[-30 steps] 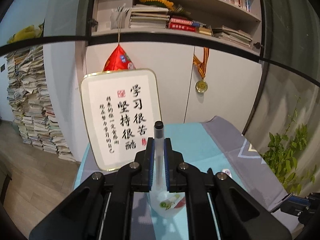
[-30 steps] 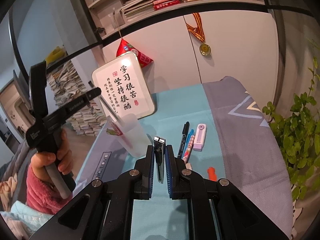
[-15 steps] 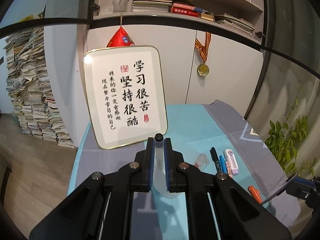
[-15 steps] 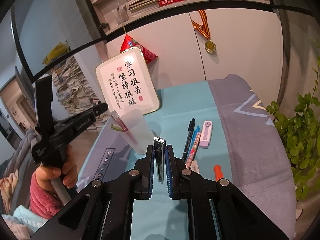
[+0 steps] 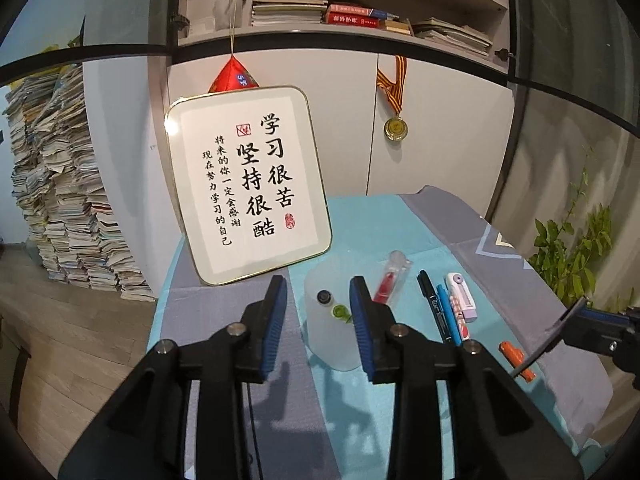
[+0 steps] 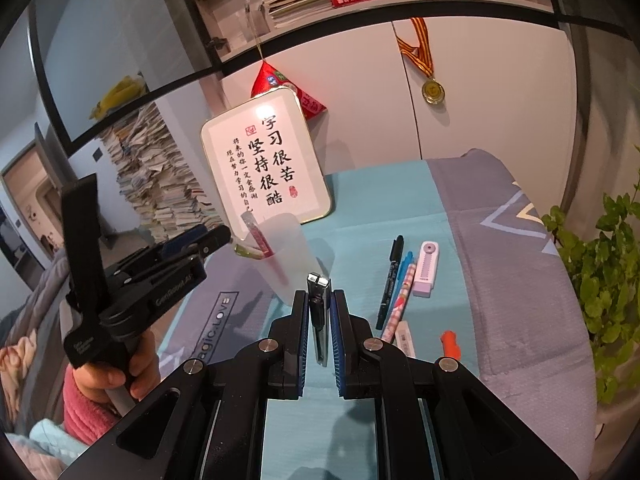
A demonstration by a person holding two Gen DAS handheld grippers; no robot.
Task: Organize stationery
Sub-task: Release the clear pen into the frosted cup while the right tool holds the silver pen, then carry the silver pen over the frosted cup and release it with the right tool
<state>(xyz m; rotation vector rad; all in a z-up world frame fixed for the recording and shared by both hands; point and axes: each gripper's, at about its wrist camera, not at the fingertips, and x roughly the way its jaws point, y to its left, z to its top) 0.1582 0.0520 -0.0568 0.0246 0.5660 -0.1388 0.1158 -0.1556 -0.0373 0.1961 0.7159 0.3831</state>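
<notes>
A frosted plastic cup stands on the teal cloth and holds pens: a black-capped one, a green-capped one and a red one. My left gripper is open just above the cup's rim and empty. It also shows in the right wrist view beside the cup. My right gripper is shut on a slim utility knife, held above the cloth in front of the cup.
Right of the cup lie a black marker, a blue pen, a patterned pen, a lilac correction tape, a white eraser and an orange item. A framed calligraphy board leans behind. A plant stands right.
My left gripper has opened and let go of the black-capped pen, which now stands in the cup. The gripper has pulled back a little. The right gripper still holds the knife.
</notes>
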